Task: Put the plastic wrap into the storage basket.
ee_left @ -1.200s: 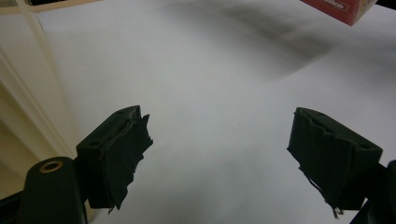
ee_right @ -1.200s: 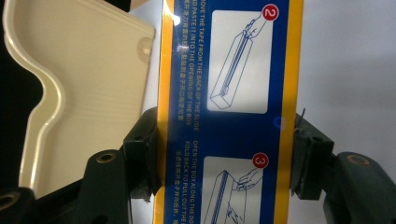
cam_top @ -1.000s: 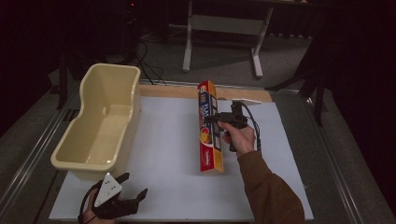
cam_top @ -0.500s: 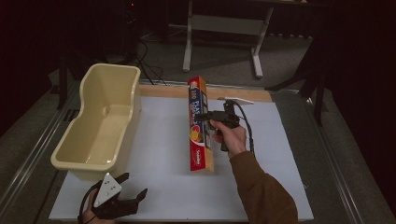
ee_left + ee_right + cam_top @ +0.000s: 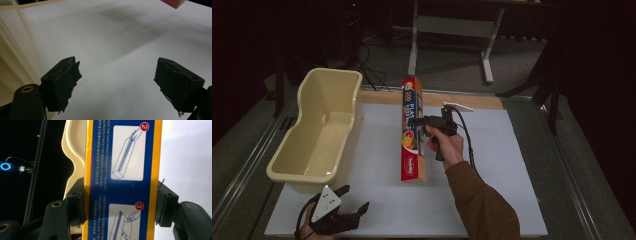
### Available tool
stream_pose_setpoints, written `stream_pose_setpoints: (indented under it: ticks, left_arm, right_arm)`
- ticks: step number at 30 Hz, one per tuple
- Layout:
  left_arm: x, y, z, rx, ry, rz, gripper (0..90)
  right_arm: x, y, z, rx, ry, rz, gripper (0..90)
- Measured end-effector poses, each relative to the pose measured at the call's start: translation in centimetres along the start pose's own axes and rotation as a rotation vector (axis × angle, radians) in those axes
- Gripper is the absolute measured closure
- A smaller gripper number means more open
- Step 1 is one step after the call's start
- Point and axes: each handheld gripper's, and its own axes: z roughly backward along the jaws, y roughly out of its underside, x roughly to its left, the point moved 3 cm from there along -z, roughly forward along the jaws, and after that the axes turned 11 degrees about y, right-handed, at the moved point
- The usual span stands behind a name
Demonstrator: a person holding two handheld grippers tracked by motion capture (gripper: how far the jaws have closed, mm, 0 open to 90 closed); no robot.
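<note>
One long plastic-wrap box [image 5: 122, 180] sits pinched between my right gripper's [image 5: 418, 121] jaws, one cream tub [image 5: 319, 135] beyond them. My left gripper [image 5: 354, 212] stands spread over the white sheet [image 5: 120, 45], nothing between.

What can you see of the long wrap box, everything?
The long wrap box is a slim cardboard carton, red and orange on its printed top, blue with yellow edges and numbered instruction panels on the side seen in the right gripper view. It looks closed and undamaged. The right hand-held gripper clamps it across its width, near the middle. It lies lengthwise over the white table sheet, right of the cream tub.
</note>
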Motion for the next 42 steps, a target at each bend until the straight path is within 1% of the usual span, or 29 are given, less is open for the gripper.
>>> stream_pose_setpoints:
  ticks: [5, 10, 13, 17, 20, 25, 28, 32, 34, 36, 42]
  left_arm:
    - [0.0, 0.0, 0.1, -0.007, -0.003, 0.0, 18.4]
    - [0.0, 0.0, 0.2, -0.01, -0.002, 0.0, 18.4]
    - [0.0, -0.1, 0.3, -0.013, -0.003, 0.001, 18.4]
    - [0.0, -0.1, 0.3, -0.014, -0.002, 0.001, 18.4]
    - [-0.1, -0.1, 0.3, -0.015, -0.001, 0.001, 18.4]
    - [-0.1, -0.1, 0.3, -0.016, 0.0, 0.003, 18.4]
    - [-0.1, 0.0, 0.3, -0.015, 0.001, 0.003, 18.4]
    - [0.0, 0.0, 0.3, -0.016, 0.001, 0.005, 18.4]
    - [0.0, 0.0, 0.3, -0.019, 0.001, 0.004, 18.4]
    - [0.0, 0.0, 0.3, -0.021, 0.001, 0.004, 18.4]
    - [-0.1, 0.1, 0.4, -0.02, 0.0, 0.003, 18.4]
  right_arm:
    - [0.8, 0.0, -0.6, -0.005, -0.014, -0.005, 39.3]
    - [1.7, 0.1, -1.1, -0.01, -0.057, -0.019, 39.3]
    - [2.3, 0.1, -1.3, -0.015, -0.053, -0.011, 39.3]
    - [2.9, 0.1, -1.6, -0.023, -0.078, -0.03, 39.3]
    - [3.7, 0.2, -1.8, -0.032, -0.068, -0.005, 39.3]
    - [5.2, 0.4, -2.5, -0.032, -0.088, 0.007, 39.3]
    - [6.0, 0.5, -3.0, -0.033, -0.08, 0.02, 39.3]
    - [7.1, 0.7, -3.8, -0.029, -0.094, 0.031, 39.3]
    - [7.5, 0.8, -4.1, -0.027, -0.099, 0.029, 39.3]
    - [8.0, 0.9, -4.5, -0.024, -0.114, 0.02, 39.3]
    - [9.6, 1.3, -5.8, -0.036, -0.137, 0.008, 39.3]
